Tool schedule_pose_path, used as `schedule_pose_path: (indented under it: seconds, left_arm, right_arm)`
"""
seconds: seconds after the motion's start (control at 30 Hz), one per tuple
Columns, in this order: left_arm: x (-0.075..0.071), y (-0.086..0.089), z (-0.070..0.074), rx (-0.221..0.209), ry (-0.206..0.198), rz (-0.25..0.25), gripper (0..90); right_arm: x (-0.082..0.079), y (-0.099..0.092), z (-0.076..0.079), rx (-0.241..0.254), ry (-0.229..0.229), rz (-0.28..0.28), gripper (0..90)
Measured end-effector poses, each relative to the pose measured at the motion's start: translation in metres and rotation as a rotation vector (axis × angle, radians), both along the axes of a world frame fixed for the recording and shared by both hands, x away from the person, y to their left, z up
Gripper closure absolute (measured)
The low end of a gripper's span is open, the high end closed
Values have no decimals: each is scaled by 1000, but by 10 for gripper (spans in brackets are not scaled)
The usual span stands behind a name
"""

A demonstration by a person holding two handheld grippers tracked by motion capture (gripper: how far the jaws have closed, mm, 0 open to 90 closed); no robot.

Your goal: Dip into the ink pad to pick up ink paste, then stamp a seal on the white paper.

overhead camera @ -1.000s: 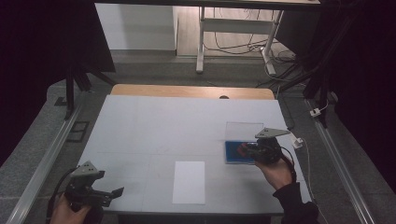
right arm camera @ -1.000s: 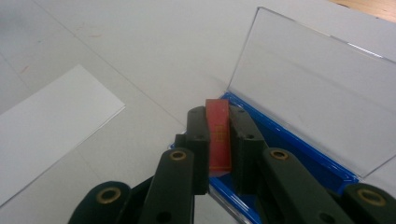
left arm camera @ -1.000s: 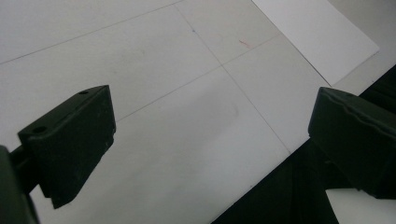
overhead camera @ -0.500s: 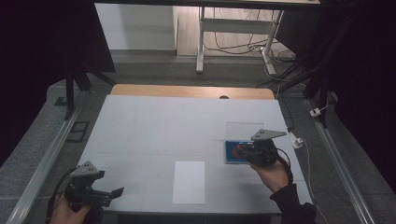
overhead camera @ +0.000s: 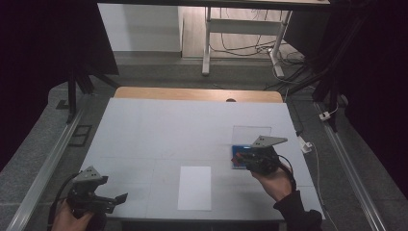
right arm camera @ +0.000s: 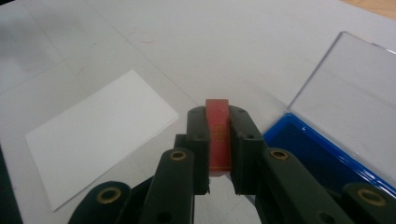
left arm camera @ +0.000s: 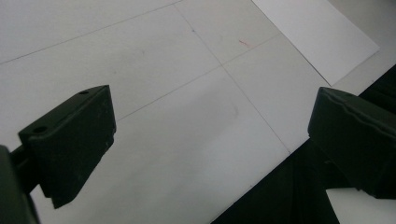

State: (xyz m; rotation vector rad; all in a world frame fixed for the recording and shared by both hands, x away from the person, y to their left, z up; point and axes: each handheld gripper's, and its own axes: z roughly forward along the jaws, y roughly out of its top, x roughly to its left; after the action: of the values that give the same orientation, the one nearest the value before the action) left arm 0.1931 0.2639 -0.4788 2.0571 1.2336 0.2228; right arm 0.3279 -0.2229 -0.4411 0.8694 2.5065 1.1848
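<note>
White tabletop (overhead camera: 159, 130) fills a dark room. Near its front edge lies a white paper sheet (overhead camera: 194, 187), long axis front-to-back. Beside the open blue box (overhead camera: 237, 158), the right gripper (right arm camera: 218, 154) clamps a flat red piece (right arm camera: 218, 135) on edge; the left gripper (left arm camera: 210, 140) gapes wide.

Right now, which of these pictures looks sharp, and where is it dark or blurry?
High view: table lit, surroundings black. Left gripper view: near jaws soft, sheet sharper. Right gripper view: red piece crisp, clear lid faintly sheened.
</note>
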Motion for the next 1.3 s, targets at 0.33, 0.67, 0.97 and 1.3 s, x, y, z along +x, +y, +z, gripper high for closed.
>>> schedule_pose_path:
  seconds: [0.33, 0.67, 0.97, 1.3]
  left_arm:
    - [0, 0, 0, -3, -2, 0, 16]
    - [0, 0, 0, -4, -1, 0, 16]
    - [0, 0, 0, -2, -1, 0, 17]
    - [1, 0, 0, -3, 1, -1, 17]
  right_arm:
    - [-5, 15, -2, -4, 8, 53, 800]
    - [-8, 36, -7, -16, 30, 109, 800]
    - [-11, 54, -13, -45, 36, 155, 800]
    - [-14, 72, -19, -62, 45, 191, 800]
